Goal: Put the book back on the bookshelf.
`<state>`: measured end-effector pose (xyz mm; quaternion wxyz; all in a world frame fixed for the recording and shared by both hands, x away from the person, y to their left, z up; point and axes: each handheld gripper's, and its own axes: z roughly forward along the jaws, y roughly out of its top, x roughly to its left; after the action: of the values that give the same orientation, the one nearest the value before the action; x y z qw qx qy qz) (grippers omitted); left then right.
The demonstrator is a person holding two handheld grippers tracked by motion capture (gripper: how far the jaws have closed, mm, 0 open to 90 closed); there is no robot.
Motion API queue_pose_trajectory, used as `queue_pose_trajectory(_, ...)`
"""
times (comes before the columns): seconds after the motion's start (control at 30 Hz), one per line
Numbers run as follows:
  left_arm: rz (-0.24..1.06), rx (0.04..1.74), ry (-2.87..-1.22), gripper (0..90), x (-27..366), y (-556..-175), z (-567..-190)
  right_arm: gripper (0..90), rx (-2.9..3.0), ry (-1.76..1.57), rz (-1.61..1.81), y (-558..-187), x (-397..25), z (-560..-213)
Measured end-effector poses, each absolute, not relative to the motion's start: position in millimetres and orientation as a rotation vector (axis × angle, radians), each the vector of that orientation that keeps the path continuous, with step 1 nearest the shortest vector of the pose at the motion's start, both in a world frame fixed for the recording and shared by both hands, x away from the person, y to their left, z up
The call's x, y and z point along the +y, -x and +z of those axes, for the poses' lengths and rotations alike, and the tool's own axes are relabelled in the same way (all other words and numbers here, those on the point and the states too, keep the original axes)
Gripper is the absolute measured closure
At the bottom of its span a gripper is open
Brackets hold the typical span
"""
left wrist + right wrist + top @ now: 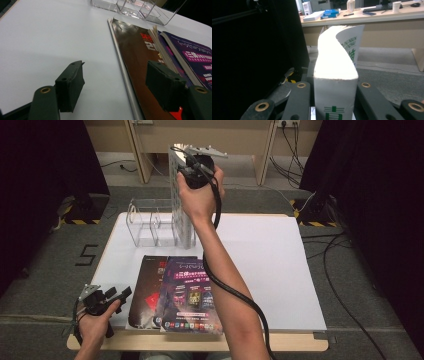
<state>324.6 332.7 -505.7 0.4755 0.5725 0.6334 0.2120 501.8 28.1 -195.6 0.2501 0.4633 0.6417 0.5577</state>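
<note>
A white table (280,265) is carrying a clear plastic rack (145,222) near its far edge and two magazines (175,292) lying flat, side by side, at its near edge.

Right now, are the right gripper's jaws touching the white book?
Touching. In the right gripper view the right gripper has both jaws pressed against the sides of the white book, no gap either side.

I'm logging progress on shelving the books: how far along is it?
Done: nothing stands in the clear rack yet. In hand: the right tongs hold a white book upright above the rack's right end. Left: the dark magazine and purple magazine lie flat on the table; the left tongs are open beside them.
</note>
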Motion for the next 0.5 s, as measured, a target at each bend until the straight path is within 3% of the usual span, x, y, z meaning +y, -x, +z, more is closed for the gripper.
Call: queue_pose_trajectory(0.5,0.521,1.55,-1.394,29.9,333.9,-323.6,-505.3,74.2,1.69,-1.228,1.584,-500.8,29.4,-164.5)
